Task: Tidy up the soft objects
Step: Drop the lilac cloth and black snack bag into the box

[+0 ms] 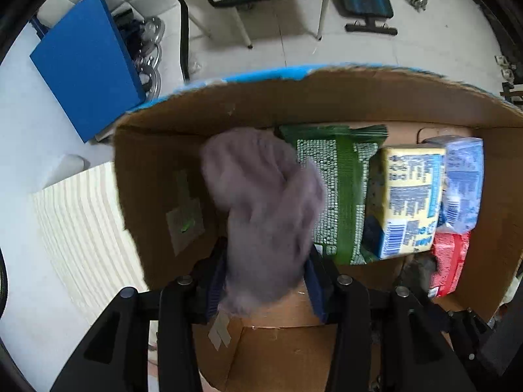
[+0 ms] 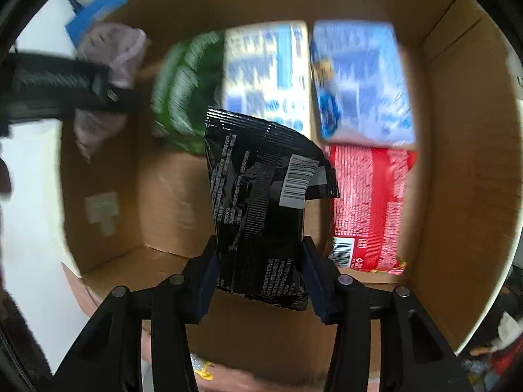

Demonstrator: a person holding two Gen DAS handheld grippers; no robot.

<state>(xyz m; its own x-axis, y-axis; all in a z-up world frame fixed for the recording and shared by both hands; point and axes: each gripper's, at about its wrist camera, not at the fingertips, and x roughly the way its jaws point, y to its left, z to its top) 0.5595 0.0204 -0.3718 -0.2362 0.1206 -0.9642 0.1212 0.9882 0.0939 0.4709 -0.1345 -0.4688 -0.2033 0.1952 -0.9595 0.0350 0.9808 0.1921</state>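
Step in hand: both tongs carry soft things over the open cardboard box (image 1: 327, 104); judged as mid-packing, with two items about to go in.
Left gripper (image 1: 266, 281): clenched on a grey cloth (image 1: 261, 209), which hangs over the box's empty left part.
Right gripper (image 2: 260, 271): clenched on a black packet (image 2: 258, 202), upright above the bare box floor.
Already packed: green bag (image 1: 340, 192), yellow pack (image 1: 408, 202), blue pack (image 1: 464, 179) and red pack (image 1: 447, 261), filling the box from 12 to 3 o'clock in the left view.
Next move: probably lower each item onto the bare floor, cloth toward 9 o'clock, then release.
Edges: the box's left wall (image 1: 157, 202) stands close beside the cloth.
Open room: bare cardboard at 6 to 9 o'clock; the two grippers work near each other.
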